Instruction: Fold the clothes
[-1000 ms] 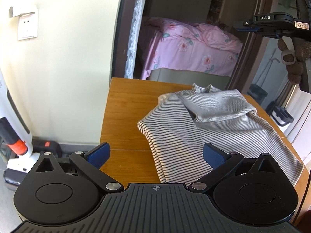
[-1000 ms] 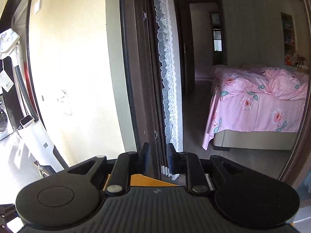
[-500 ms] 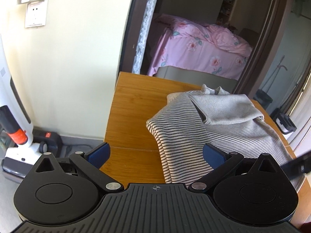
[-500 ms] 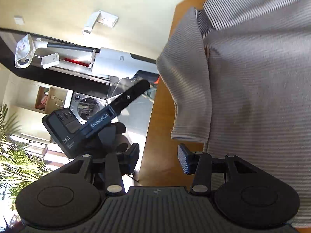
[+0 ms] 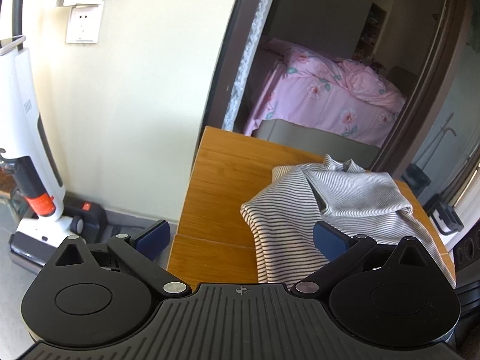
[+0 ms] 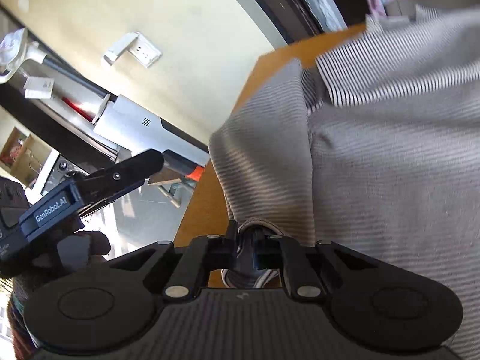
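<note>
A grey-and-white striped shirt (image 5: 336, 207) lies crumpled on a wooden table (image 5: 228, 177). My left gripper (image 5: 240, 237) is open and empty, held above the table's near left corner, with its right finger over the shirt's near edge. In the right wrist view the shirt (image 6: 375, 156) fills the right side. My right gripper (image 6: 246, 249) is shut on a bunched edge of the shirt at the table's edge. The left gripper's body (image 6: 75, 192) shows at the left of that view.
A white upright floor cleaner (image 5: 30, 150) stands on its dock by the wall left of the table. A wall socket (image 5: 82, 24) is above it. Behind the table an open doorway shows a bed with pink bedding (image 5: 324, 102). A dark object (image 5: 447, 219) sits right of the table.
My right gripper swung down from facing the doorway to the shirt, opened, then shut on its edge. My left gripper drifted left and slightly back, staying open.
</note>
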`<state>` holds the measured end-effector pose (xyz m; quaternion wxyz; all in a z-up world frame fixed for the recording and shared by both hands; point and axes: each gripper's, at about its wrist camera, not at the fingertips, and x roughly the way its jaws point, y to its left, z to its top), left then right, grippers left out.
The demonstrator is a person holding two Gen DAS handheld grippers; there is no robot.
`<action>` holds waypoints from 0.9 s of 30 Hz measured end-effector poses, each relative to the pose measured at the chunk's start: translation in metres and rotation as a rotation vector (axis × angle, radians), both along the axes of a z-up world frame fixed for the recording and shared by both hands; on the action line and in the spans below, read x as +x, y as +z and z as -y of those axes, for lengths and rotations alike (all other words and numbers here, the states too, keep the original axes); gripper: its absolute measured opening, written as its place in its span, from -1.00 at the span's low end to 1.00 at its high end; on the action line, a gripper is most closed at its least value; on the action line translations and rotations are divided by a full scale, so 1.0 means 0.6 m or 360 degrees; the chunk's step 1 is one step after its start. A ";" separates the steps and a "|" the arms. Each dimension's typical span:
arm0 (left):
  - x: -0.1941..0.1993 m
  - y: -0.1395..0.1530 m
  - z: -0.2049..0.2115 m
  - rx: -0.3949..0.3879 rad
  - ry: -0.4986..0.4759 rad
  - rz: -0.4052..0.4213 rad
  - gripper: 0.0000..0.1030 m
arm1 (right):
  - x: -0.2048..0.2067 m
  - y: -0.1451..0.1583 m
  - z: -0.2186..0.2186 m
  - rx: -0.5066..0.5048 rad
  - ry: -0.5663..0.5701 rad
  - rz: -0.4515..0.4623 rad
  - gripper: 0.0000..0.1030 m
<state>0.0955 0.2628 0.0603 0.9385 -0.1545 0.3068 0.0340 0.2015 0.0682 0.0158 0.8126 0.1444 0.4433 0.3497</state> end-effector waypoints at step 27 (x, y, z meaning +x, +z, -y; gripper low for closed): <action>0.146 -0.026 0.221 0.0043 -0.0560 -0.0090 1.00 | 0.262 0.080 0.347 -0.0483 -0.0596 0.0658 -0.94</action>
